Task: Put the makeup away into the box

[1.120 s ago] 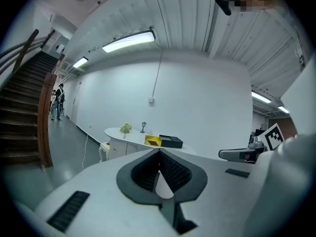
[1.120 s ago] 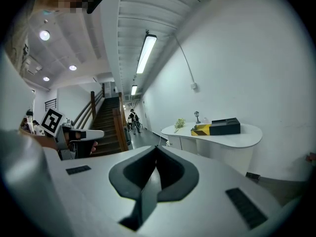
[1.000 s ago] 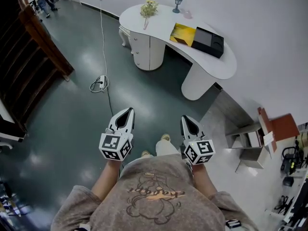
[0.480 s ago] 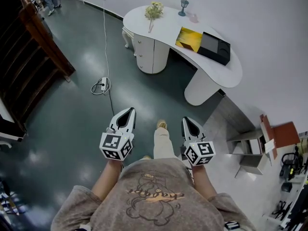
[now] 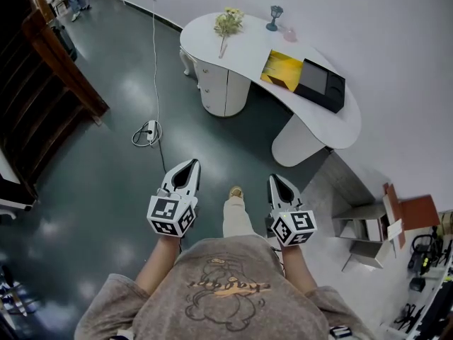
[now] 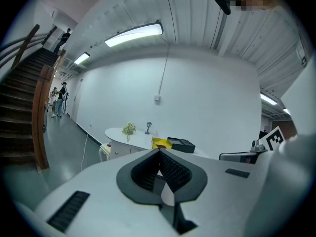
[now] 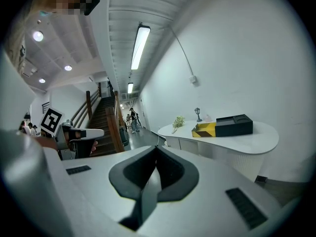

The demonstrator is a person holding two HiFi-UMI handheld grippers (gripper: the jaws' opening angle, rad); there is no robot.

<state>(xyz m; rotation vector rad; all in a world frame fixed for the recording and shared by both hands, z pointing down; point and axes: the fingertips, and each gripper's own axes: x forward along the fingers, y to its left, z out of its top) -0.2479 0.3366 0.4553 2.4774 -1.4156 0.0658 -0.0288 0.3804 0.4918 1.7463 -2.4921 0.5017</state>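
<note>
1. left gripper: carried low ahead of the person's torso and aimed forward, slightly downward, toward the desk. The jaws are pressed fully together with nothing between them. Judged a carrying posture for the approach, not a working one.

2. right gripper: level with the left and apart from it, with a trouser leg and shoe showing between. The jaws are likewise closed tip to tip and empty.

3. white desk: curved top over a drawer unit, against the white wall. It stands well ahead across the dark floor, and neither gripper is near it.

4. black box: lies flat on the desk's right half, its upper face showing a grey recessed panel. Judged the receiving container. Its contents are too small to tell, as is whether it is open or lidded.

5. yellow item: lies just beside the box on its left, and the right gripper view shows black stripes on its side. It may be the makeup or its packaging, but this cannot be confirmed.

6. desk sundries: flower sprig, stemmed ornament and, beside the ornament, a pale pink object of unclear kind.

7. floor and surroundings: power strip with its cord running to the wall, and a staircase at left.

Status: no makeup is in hand. Reaching the desk is judged the current step.
</note>
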